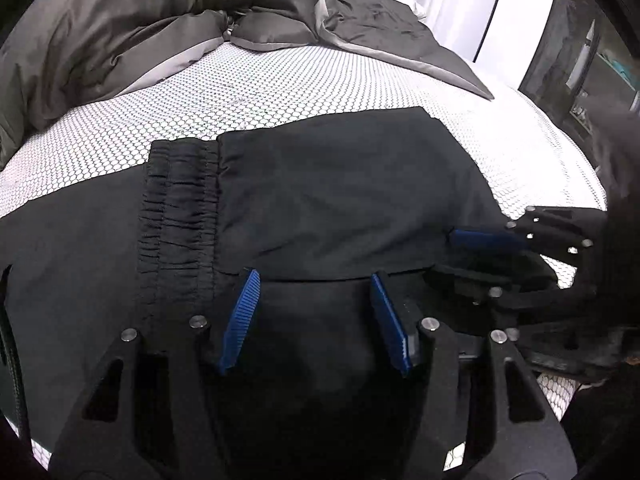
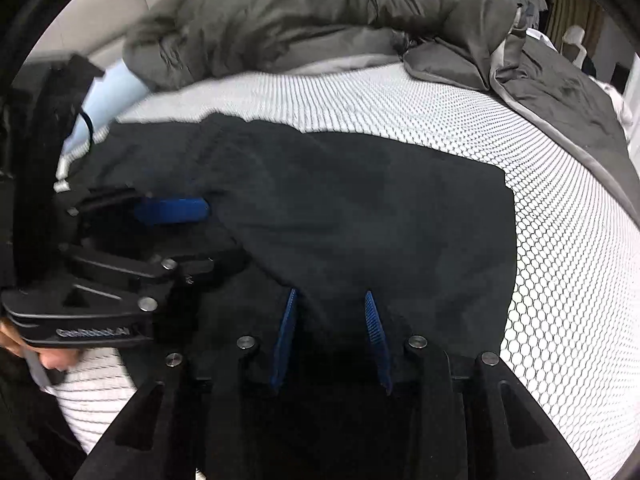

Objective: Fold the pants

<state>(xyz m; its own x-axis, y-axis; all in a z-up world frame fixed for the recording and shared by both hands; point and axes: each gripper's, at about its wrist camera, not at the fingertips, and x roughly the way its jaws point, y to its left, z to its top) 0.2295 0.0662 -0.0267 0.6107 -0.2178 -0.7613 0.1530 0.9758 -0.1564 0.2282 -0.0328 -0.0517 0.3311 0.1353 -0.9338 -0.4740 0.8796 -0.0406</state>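
Observation:
Black pants (image 1: 340,184) lie folded on the white honeycomb-patterned mattress (image 1: 280,80), their gathered elastic waistband (image 1: 180,200) to the left. My left gripper (image 1: 314,284) sits at the near edge of the top layer, and dark cloth fills the space between its blue pads (image 1: 244,300). My right gripper (image 1: 440,254) comes in from the right with cloth between its fingers. In the right wrist view the pants (image 2: 360,208) spread ahead, and the right gripper (image 2: 331,300) holds a fold of them. The left gripper (image 2: 208,236) grips the pants' left edge.
A rumpled grey duvet (image 1: 120,40) is heaped along the far side of the bed, seen again as the duvet (image 2: 320,12). A pale blue pillow (image 2: 108,96) lies at the far left. The mattress edge (image 1: 560,152) drops off on the right beside dark furniture (image 1: 580,60).

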